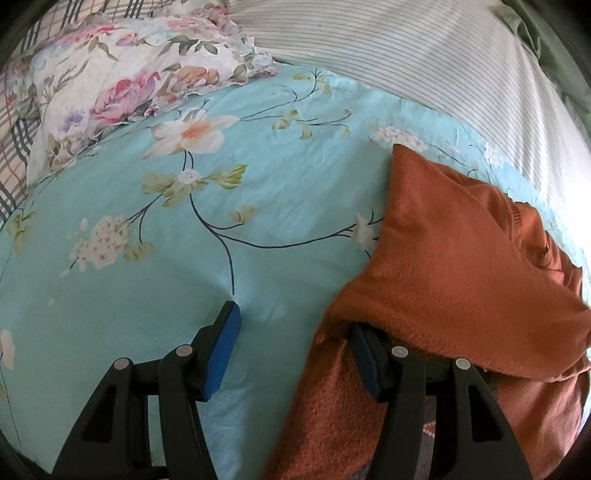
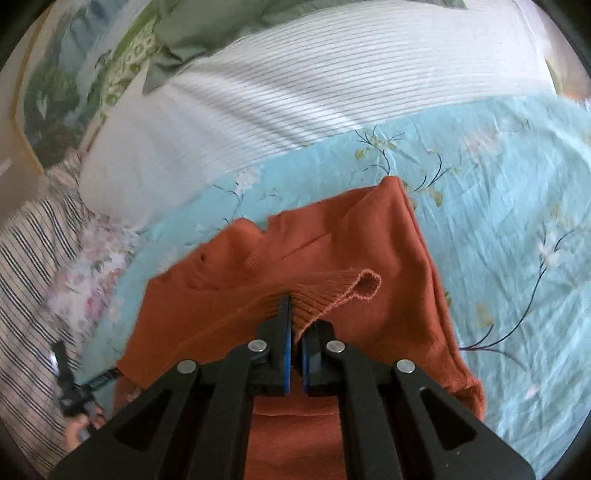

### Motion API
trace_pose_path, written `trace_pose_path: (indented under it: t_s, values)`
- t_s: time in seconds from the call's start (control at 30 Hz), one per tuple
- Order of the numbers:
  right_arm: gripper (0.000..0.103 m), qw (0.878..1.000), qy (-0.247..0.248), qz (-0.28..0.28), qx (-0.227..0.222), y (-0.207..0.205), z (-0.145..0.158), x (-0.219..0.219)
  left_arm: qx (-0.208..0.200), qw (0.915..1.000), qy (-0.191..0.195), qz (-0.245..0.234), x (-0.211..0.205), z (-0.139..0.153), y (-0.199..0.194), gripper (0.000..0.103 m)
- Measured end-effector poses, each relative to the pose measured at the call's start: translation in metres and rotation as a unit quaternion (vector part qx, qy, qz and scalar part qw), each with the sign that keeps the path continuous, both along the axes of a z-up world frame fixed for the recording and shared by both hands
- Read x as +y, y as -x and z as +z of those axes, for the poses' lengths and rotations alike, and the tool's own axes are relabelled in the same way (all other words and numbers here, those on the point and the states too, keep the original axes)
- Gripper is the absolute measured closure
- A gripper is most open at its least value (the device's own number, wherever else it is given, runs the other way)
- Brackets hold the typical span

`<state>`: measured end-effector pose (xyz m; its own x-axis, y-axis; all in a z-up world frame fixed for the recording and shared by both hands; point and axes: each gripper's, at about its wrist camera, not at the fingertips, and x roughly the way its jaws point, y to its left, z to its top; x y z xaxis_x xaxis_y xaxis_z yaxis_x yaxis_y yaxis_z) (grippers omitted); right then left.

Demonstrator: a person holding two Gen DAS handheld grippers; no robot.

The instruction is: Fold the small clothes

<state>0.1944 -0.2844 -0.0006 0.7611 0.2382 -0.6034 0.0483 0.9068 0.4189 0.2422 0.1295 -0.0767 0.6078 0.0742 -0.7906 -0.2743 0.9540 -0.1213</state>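
Observation:
A small rust-orange knit sweater [image 1: 454, 266] lies partly folded on the light blue floral bedsheet [image 1: 192, 229]. My left gripper [image 1: 295, 325] is open at the sweater's left edge; its right finger is tucked under a fold of the fabric, its left finger rests on the bare sheet. In the right wrist view the sweater [image 2: 369, 229] fills the middle. My right gripper [image 2: 295, 306] is shut on a ribbed sleeve cuff [image 2: 343, 288], held up over the sweater's body.
A floral pillow [image 1: 122, 88] lies at the back left. A white striped blanket [image 1: 424, 62] runs along the back and also shows in the right wrist view [image 2: 295, 92]. A green cloth [image 2: 192, 33] sits behind it. The other gripper [image 2: 74, 391] shows at the lower left.

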Motion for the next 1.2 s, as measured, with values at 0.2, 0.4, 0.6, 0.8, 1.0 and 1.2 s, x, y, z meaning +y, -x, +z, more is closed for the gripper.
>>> trace_pose_path:
  t_s: [0.2, 0.4, 0.6, 0.8, 1.0, 1.2]
  values:
    - [0.093, 0.993, 0.024, -0.041, 0.104, -0.007, -0.034, -0.013, 0.010, 0.9998, -0.002, -0.015, 0.000, 0.001, 0.000, 0.042]
    - [0.091, 0.997, 0.012, -0.064, 0.037, 0.015, 0.002, -0.018, 0.015, 0.9991, 0.024, -0.032, 0.008, 0.008, 0.012, 0.042]
    - [0.091, 0.995, 0.006, 0.044, 0.090, -0.026, -0.022, 0.025, 0.026, 0.9995, 0.015, -0.007, 0.017, 0.004, 0.011, 0.042]
    - [0.089, 0.991, 0.001, -0.062, 0.116, -0.009, -0.032, -0.024, 0.024, 0.9991, 0.033, -0.010, 0.034, 0.009, 0.026, 0.043]
    - [0.032, 0.996, -0.012, -0.041, 0.074, 0.057, -0.003, -0.040, 0.038, 0.9962, 0.055, -0.055, 0.030, 0.010, 0.070, 0.024]
    - [0.032, 0.998, 0.000, -0.011, 0.067, 0.118, -0.006, -0.051, 0.045, 0.9834, 0.091, -0.150, 0.006, 0.005, 0.123, 0.024]
